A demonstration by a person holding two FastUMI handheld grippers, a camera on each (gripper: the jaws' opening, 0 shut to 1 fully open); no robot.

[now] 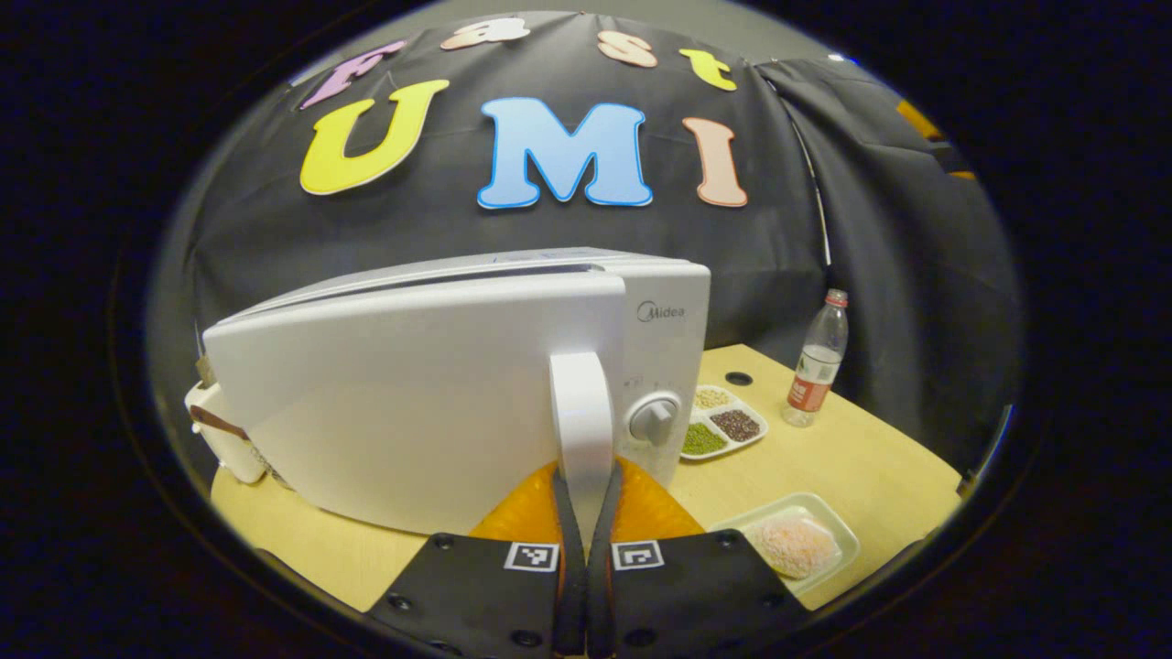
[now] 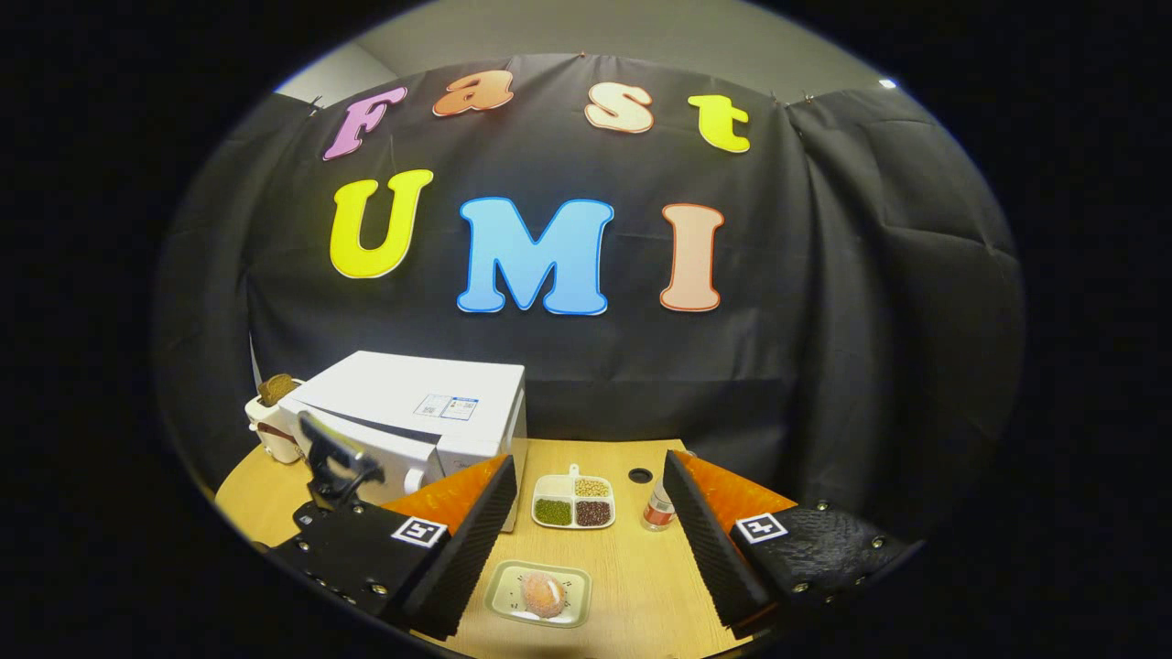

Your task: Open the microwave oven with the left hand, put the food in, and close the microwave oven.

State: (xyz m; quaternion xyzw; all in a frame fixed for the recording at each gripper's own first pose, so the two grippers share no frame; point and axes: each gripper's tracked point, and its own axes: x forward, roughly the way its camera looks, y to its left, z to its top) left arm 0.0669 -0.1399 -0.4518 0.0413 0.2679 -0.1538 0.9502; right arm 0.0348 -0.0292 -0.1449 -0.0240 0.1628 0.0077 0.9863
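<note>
1. Left gripper view. Microwave [image 1: 439, 384]: white, standing on the table [image 1: 870, 458], door swung part-way out, with a gap showing along its top edge. Brand "Midea" is printed at the top of the control panel; a round knob [image 1: 654, 421] sits below it.
2. Left gripper [image 1: 582, 499]: both fingers are pressed on the door's upright handle [image 1: 580, 412], nearly closed around its lower end.
3. Right of the microwave: a three-part tray [image 1: 723, 423] of grains, just beside the panel. Behind it is a round hole in the tabletop. A clear bottle [image 1: 818, 361] with a red label stands farther right; its print is too small to read.
4. Food [image 1: 792, 545]: a pale pinkish lump on a light dish [image 1: 847, 531], near the table's front edge, right of the fingers. Bare tabletop lies between dish, tray and bottle.
5. Right gripper view. Right gripper [image 2: 586, 540]: jaws spread wide, holding nothing, above the table [image 2: 632, 586].
6. Between the fingers: the dish [image 2: 513, 586] with the food [image 2: 543, 595] nearest, the tray [image 2: 574, 501] behind it, and the bottle [image 2: 656, 508] by the right finger. All stand apart from each other.
7. Microwave [image 2: 412, 412] at left, with a sticker on its top, unreadable. A dark device is at its door; a toaster [image 2: 265, 416] holding bread stands beyond it at the table's left edge.
</note>
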